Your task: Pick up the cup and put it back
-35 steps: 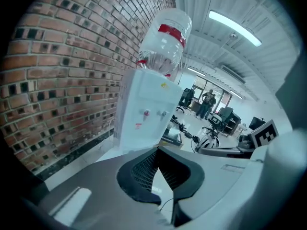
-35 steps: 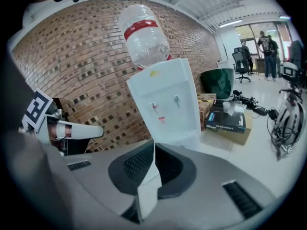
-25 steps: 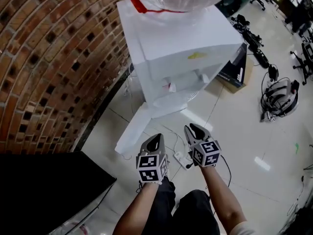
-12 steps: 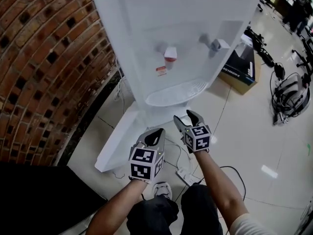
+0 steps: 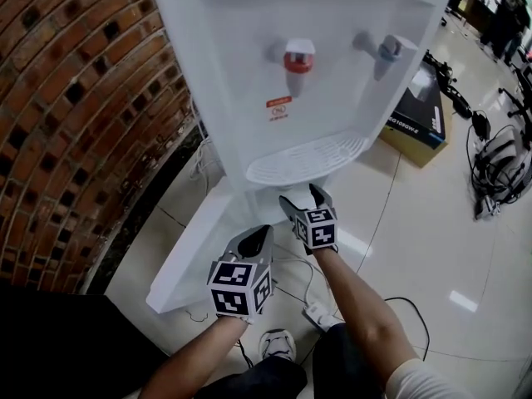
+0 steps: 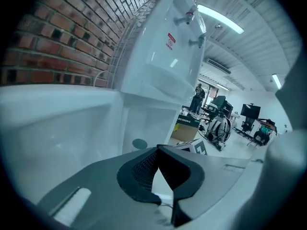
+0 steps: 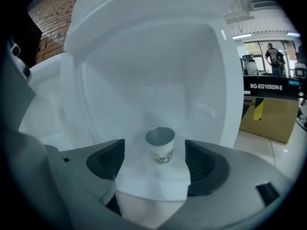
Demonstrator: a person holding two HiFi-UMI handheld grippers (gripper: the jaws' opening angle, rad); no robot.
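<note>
A small paper cup (image 7: 160, 145) with a dark printed band stands upright on a white ledge inside the white water dispenser (image 5: 316, 98). It shows only in the right gripper view; in the head view it is hidden. My right gripper (image 7: 156, 162) points straight at it, jaws opening wide, the cup ahead in the gap and untouched. In the head view that right gripper (image 5: 301, 198) sits just below the drip tray (image 5: 303, 160). My left gripper (image 5: 259, 234) hangs lower and to the left, jaws together on nothing, and its own view shows the left gripper (image 6: 158, 152) aimed along the dispenser's side.
A red tap (image 5: 298, 56) and a blue tap (image 5: 386, 48) stick out above the drip tray. A brick wall (image 5: 75, 98) runs along the left. A cardboard box (image 5: 416, 106) stands right of the dispenser, cables and headsets (image 5: 499, 173) lie farther right, and a power strip (image 5: 320, 312) lies by my feet.
The view has tilted up onto the dispenser's front, which is now much closer. Both grippers have moved forward toward it, the right one farther, and the right jaws have spread apart.
</note>
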